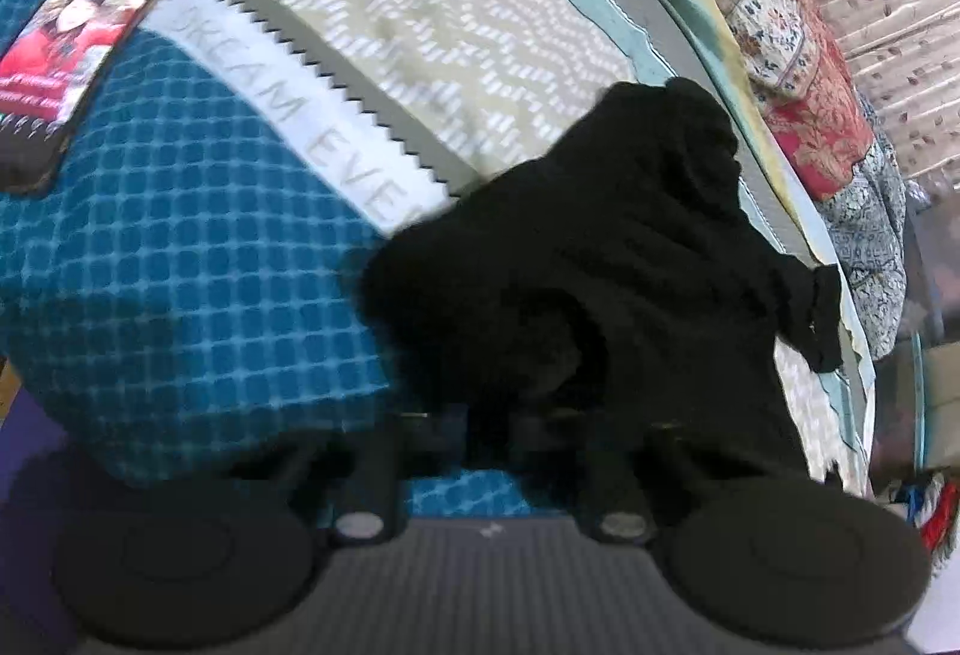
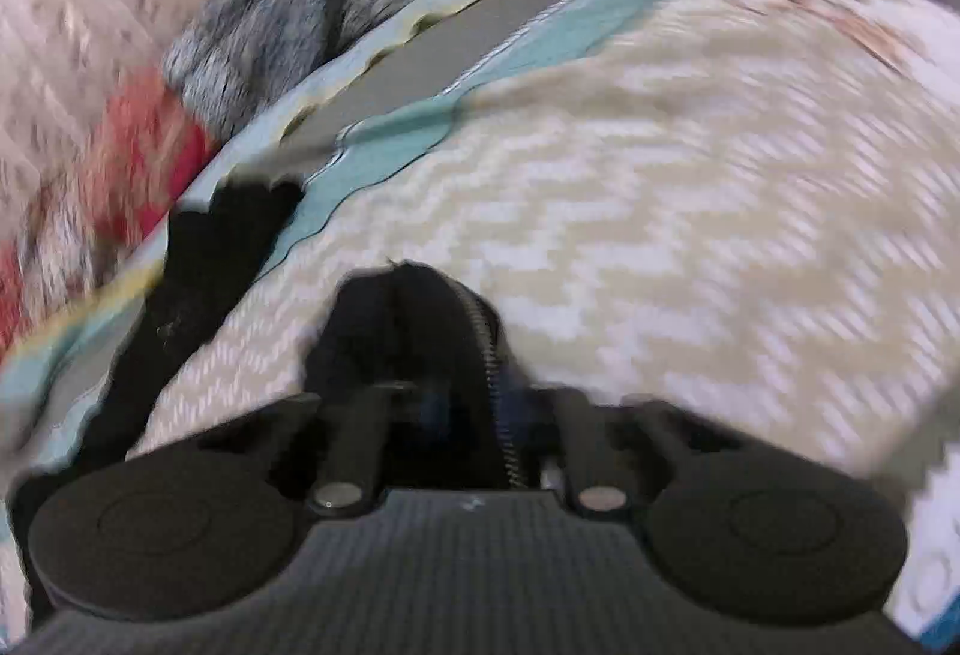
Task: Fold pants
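The black pants (image 1: 612, 265) lie bunched on the bed, over the edge of a blue checked blanket (image 1: 180, 247) and a cream zigzag bedspread (image 1: 420, 7). My left gripper (image 1: 510, 421) is shut on the near part of the black pants; its fingertips are buried in the cloth. In the right wrist view, my right gripper (image 2: 438, 391) is shut on a fold of the black pants (image 2: 408, 319) with a zip showing. A further strip of the pants (image 2: 204, 265) trails off to the left over the bedspread (image 2: 660, 211).
A phone (image 1: 72, 49) with a lit screen lies on the blue blanket at the left. Floral pillows (image 1: 804, 73) and a patterned curtain lie along the bed's far side. A grey furry blanket (image 2: 300, 13) sits at the bed's edge in the right wrist view.
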